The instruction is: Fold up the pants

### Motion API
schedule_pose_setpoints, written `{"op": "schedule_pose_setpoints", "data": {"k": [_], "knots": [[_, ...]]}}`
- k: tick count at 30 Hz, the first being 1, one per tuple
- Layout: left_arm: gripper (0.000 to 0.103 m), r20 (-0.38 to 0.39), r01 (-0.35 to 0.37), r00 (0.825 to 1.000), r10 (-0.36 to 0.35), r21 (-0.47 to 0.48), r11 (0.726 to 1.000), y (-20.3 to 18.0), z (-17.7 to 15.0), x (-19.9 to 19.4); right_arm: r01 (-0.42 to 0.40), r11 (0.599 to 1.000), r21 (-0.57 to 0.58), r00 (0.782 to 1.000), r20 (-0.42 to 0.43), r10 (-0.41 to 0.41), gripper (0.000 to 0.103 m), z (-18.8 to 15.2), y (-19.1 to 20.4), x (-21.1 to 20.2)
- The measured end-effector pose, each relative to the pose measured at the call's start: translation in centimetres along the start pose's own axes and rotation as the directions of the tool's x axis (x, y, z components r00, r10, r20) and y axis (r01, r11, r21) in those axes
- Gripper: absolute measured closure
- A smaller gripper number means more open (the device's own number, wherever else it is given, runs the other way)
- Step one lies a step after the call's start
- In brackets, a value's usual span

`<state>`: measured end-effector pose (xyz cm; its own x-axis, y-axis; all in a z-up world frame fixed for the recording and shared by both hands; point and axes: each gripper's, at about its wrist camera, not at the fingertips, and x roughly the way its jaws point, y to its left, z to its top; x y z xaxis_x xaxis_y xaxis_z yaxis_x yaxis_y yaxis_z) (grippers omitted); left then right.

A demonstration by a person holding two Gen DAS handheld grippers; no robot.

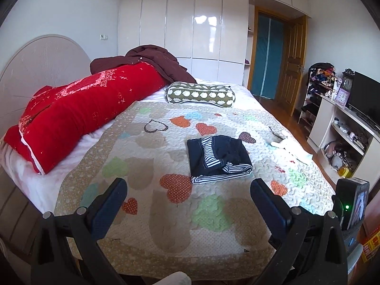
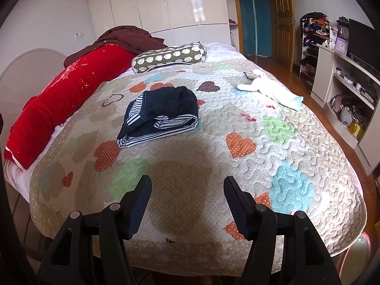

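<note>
The dark navy pants (image 1: 218, 158) with a striped lining lie folded into a compact bundle on the heart-patterned quilt (image 1: 147, 204). They also show in the right wrist view (image 2: 161, 116), left of centre. My left gripper (image 1: 188, 186) is open and empty, held above the near part of the bed, well short of the pants. My right gripper (image 2: 187, 184) is open and empty too, above the quilt (image 2: 296, 156) near the foot of the bed. Neither gripper touches the pants.
A long red pillow (image 1: 78, 111) and a maroon blanket (image 1: 152, 58) lie along the headboard side. A green patterned bolster (image 1: 200, 95) lies at the far end. A white soft toy (image 2: 268, 89) lies right of the pants. A TV cabinet (image 2: 346, 76) stands along the right wall.
</note>
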<state>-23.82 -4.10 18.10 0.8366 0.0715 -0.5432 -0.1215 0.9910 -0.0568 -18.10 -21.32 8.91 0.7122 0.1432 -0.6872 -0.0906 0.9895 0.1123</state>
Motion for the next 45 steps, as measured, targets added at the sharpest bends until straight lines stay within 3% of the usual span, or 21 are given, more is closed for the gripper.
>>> {"op": "schedule_pose_setpoints", "data": {"k": [7, 15, 45], "knots": [[0.000, -0.065, 0.024, 0.998, -0.025, -0.027, 0.999, 0.4, -0.6, 1.2, 0.008, 0.999, -0.034, 1.000, 0.007, -0.008, 0.035, -0.2, 0.5, -0.2], [0.000, -0.088, 0.036, 0.995, -0.037, -0.021, 0.999, 0.2, -1.1, 1.6, 0.011, 0.999, -0.043, 1.000, -0.009, -0.012, 0.034, -0.4, 0.5, 0.2], [0.000, -0.098, 0.027, 0.995, -0.029, -0.019, 0.999, 0.2, -1.4, 2.0, 0.019, 0.998, -0.053, 0.999, -0.031, -0.021, 0.033, -0.8, 0.5, 0.7]]}}
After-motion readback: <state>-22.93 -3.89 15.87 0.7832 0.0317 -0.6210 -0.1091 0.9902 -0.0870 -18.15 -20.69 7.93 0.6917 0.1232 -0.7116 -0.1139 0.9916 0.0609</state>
